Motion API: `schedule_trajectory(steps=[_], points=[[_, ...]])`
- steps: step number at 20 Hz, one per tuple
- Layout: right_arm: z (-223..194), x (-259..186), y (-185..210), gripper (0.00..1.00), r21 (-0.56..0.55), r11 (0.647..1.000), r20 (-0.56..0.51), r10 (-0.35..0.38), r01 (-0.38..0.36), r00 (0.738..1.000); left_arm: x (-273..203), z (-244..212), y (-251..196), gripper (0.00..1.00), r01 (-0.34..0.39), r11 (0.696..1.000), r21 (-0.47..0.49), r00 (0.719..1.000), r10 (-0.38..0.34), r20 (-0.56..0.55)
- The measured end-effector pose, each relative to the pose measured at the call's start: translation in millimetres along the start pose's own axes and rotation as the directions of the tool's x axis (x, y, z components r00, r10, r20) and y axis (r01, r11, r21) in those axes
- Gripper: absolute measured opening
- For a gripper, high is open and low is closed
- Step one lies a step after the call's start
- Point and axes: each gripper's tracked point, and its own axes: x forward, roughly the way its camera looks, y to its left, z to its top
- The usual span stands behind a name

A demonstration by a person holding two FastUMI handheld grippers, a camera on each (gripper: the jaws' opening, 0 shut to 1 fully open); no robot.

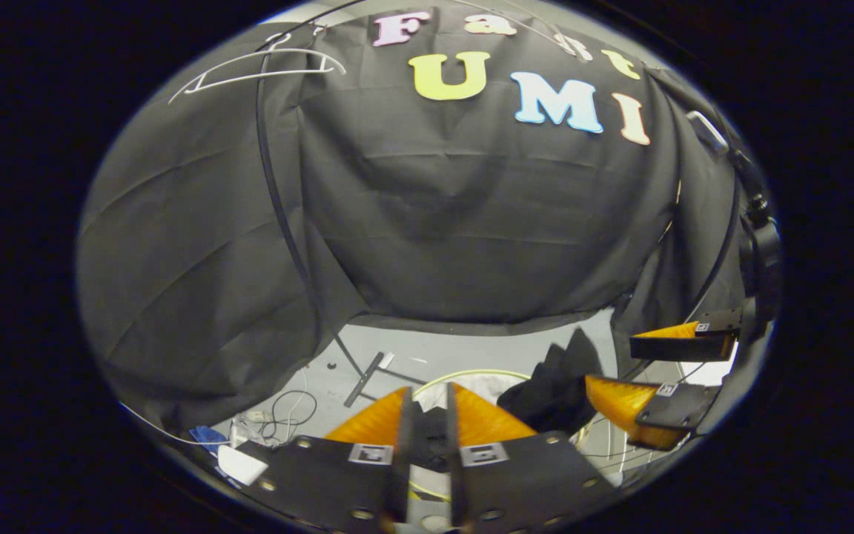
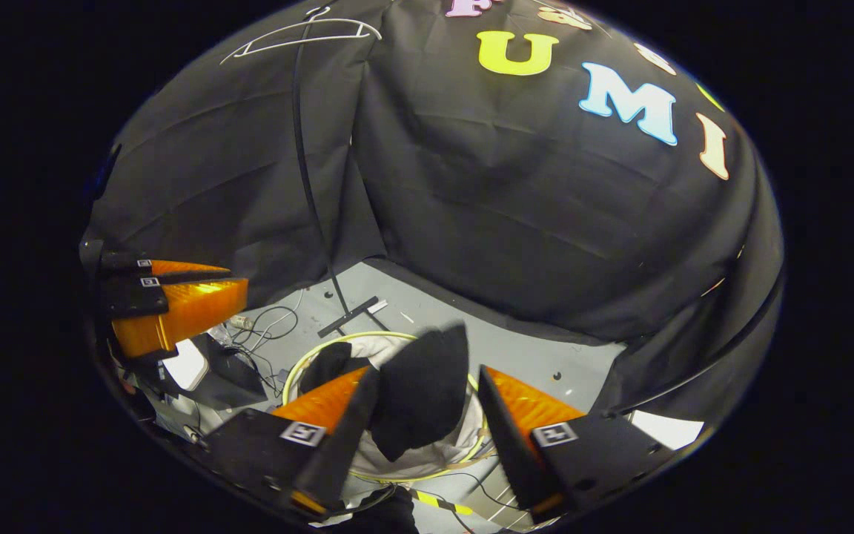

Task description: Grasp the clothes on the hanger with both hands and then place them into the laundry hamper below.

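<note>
Left gripper view, nearest: left gripper pointing down over the laundry hamper, fingers nearly together with a fold of the black clothes showing in the narrow gap; whether pinching it, cannot tell. Just right, clothes lying bunched on the hamper's right rim, partly inside. Further right, right gripper hanging beside the cloth, fingers spread. Beyond, grey floor, cables at left, a black stand pole rising to an empty white hanger at far top left.

Right gripper view, nearest: right gripper with fingers parted wide, black clothes draping between them, touching the left finger and apart from the right one. Below, hamper with yellow rim and white lining. Left gripper hovering at left, orange fingers close together. Farther, hanger hanging bare.
</note>
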Motion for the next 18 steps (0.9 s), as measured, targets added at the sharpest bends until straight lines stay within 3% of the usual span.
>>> schedule_trajectory(steps=[1, 3, 10, 18], points=[[3, -3, 2, 1.00, -0.005, 1.000, 0.003, -0.004, 0.004, 1.000, -3, 1, 7, 0.45, -0.010, 1.000, -0.005, 1.000, 0.010, 0.002], [14, -13, 0, 0.98, -0.012, 1.000, 0.035, -0.023, 0.024, 0.999, -9, 7, 17, 0.84, -0.034, 0.999, -0.008, 0.999, 0.034, 0.024], [52, -76, -3, 0.98, 0.089, 0.988, 0.209, -0.144, 0.128, 0.967, -51, 47, 38, 0.86, 0.009, 1.000, 0.014, 0.987, -0.011, 0.160], [85, -170, -41, 0.98, 0.190, 0.955, 0.393, -0.287, 0.228, 0.873, -117, 121, 28, 0.86, 0.037, 0.997, 0.074, 0.930, -0.061, 0.363]])
